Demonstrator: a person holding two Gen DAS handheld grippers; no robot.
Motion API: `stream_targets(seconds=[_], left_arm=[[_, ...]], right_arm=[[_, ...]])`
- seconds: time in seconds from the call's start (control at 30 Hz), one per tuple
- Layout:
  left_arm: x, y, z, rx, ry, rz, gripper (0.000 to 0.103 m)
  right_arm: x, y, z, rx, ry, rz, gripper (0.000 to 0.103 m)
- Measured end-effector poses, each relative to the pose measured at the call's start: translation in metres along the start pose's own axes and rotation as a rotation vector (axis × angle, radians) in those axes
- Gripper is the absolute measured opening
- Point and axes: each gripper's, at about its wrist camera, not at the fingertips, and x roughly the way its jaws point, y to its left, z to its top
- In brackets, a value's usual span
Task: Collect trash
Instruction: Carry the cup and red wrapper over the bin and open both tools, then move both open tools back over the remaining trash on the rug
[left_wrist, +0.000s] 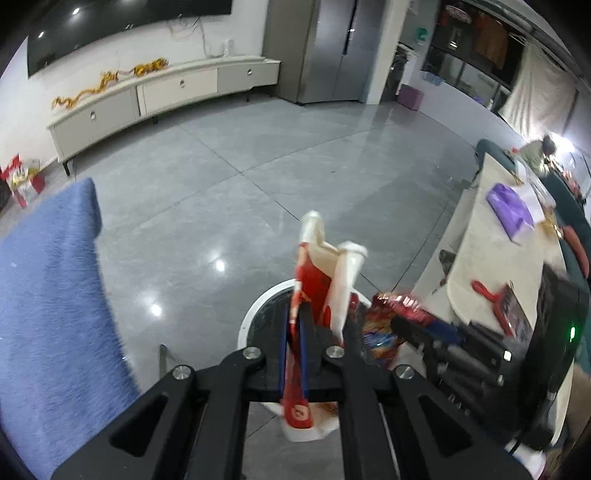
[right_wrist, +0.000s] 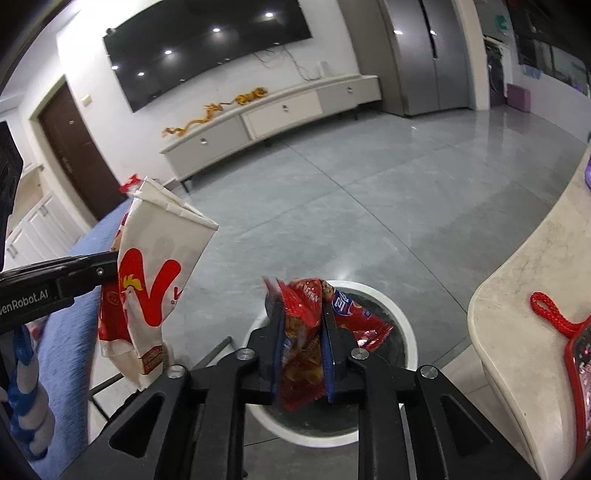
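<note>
My left gripper is shut on a white and red paper food bag, held above the round white trash bin on the floor. The bag also shows in the right wrist view, to the left of the bin. My right gripper is shut on a red snack wrapper and holds it over the trash bin. In the left wrist view the right gripper and its red wrapper sit just right of my bag.
A pale stone table stands to the right with a purple bag and a red-handled item. A blue fuzzy sofa is on the left. A TV cabinet lines the far wall across grey tiled floor.
</note>
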Motion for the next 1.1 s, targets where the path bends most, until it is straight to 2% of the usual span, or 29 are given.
stream_targets(seconds=[0.07, 0.2, 0.3, 0.4, 0.6, 0.63, 0.67, 0.73, 0.83, 0.87, 0.93, 1.1], left_arm=[[0.016, 0.004, 0.003, -0.026, 0.029, -0.019, 0.007], [0.029, 0.015, 0.000, -0.066, 0.072, -0.075, 0.008], [0.022, 0.017, -0.004, -0.065, 0.070, -0.078, 0.008], [0.002, 0.020, -0.010, -0.046, 0.041, -0.063, 0.008], [-0.064, 0.030, -0.025, -0.037, -0.059, -0.023, 0.009], [-0.075, 0.031, -0.030, -0.035, -0.075, -0.019, 0.013], [-0.089, 0.033, -0.035, -0.032, -0.094, -0.017, 0.025], [-0.112, 0.037, -0.044, -0.035, -0.121, -0.013, 0.040], [-0.147, 0.042, -0.057, -0.026, -0.159, -0.010, 0.048], [-0.159, 0.044, -0.062, -0.021, -0.170, -0.002, 0.055], [-0.184, 0.053, -0.073, -0.025, -0.199, 0.010, 0.059], [-0.247, 0.090, -0.102, -0.036, -0.257, 0.051, 0.059]], right_arm=[[0.008, -0.004, -0.001, 0.016, 0.013, -0.011, 0.037], [0.016, -0.006, -0.008, 0.034, 0.027, -0.023, 0.042], [0.016, -0.005, -0.012, 0.041, 0.032, -0.023, 0.043], [0.008, -0.003, -0.014, 0.030, 0.028, -0.018, 0.043], [-0.035, 0.016, -0.021, -0.010, -0.019, 0.015, 0.043], [-0.048, 0.021, -0.024, -0.028, -0.030, 0.017, 0.043], [-0.057, 0.023, -0.025, -0.038, -0.039, 0.020, 0.043], [-0.078, 0.027, -0.029, -0.047, -0.056, 0.028, 0.043], [-0.114, 0.036, -0.030, -0.060, -0.101, 0.042, 0.045], [-0.126, 0.041, -0.031, -0.069, -0.119, 0.047, 0.047], [-0.147, 0.054, -0.030, -0.089, -0.149, 0.057, 0.048], [-0.179, 0.090, -0.024, -0.144, -0.199, 0.119, 0.049]])
